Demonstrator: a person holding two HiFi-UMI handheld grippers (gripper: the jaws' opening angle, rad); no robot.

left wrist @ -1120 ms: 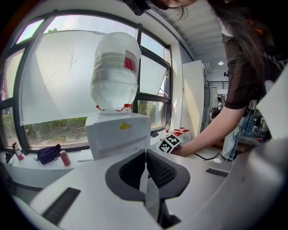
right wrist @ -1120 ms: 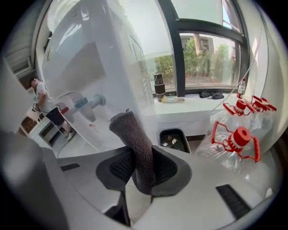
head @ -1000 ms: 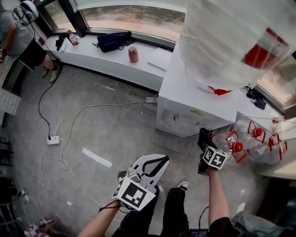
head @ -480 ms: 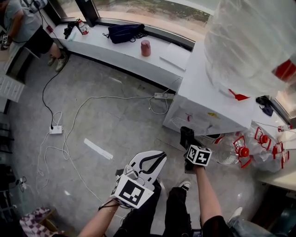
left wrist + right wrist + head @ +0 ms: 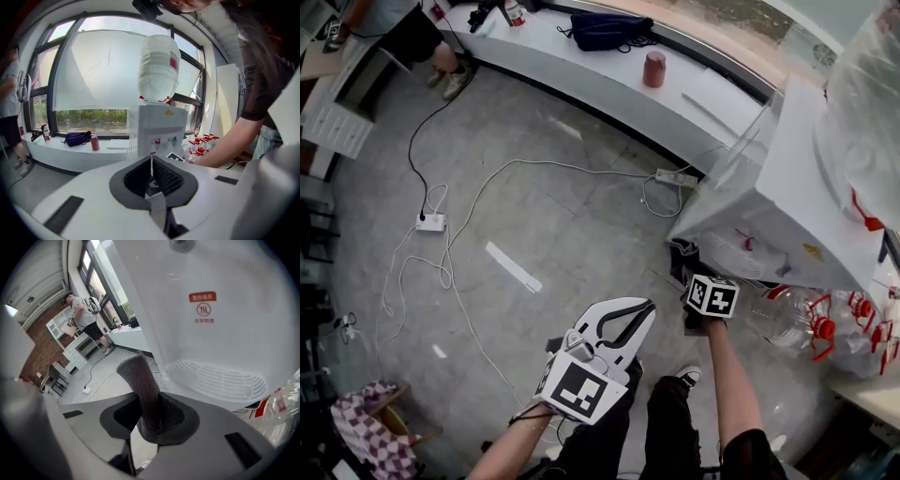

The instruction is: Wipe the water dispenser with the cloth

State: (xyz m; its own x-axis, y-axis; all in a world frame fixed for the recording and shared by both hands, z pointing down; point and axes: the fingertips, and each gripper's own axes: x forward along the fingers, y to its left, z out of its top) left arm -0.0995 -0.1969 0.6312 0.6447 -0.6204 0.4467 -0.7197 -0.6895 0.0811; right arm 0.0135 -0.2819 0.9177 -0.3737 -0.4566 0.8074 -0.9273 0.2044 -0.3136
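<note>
The white water dispenser (image 5: 787, 202) stands at the right with a big clear bottle (image 5: 874, 112) on top. My right gripper (image 5: 685, 269) is shut on a dark grey cloth (image 5: 682, 251), which sits against the dispenser's lower left corner. In the right gripper view the cloth (image 5: 142, 390) sticks up between the jaws, close to the dispenser's white vented side panel (image 5: 220, 376). My left gripper (image 5: 643, 310) hangs lower, over the floor, shut with nothing in it. From the left gripper view the dispenser (image 5: 157, 129) is some way ahead.
Several empty bottles with red caps (image 5: 825, 323) lie right of the dispenser. Cables and a power strip (image 5: 430, 222) trail over the grey floor. A white ledge (image 5: 609, 70) holds a dark bag (image 5: 605, 28) and a red can (image 5: 653, 68). A person (image 5: 403, 23) stands far left.
My right gripper has slid the cloth leftwards along the dispenser's lower front to its left corner. The head view has swung left. The left gripper has barely moved.
</note>
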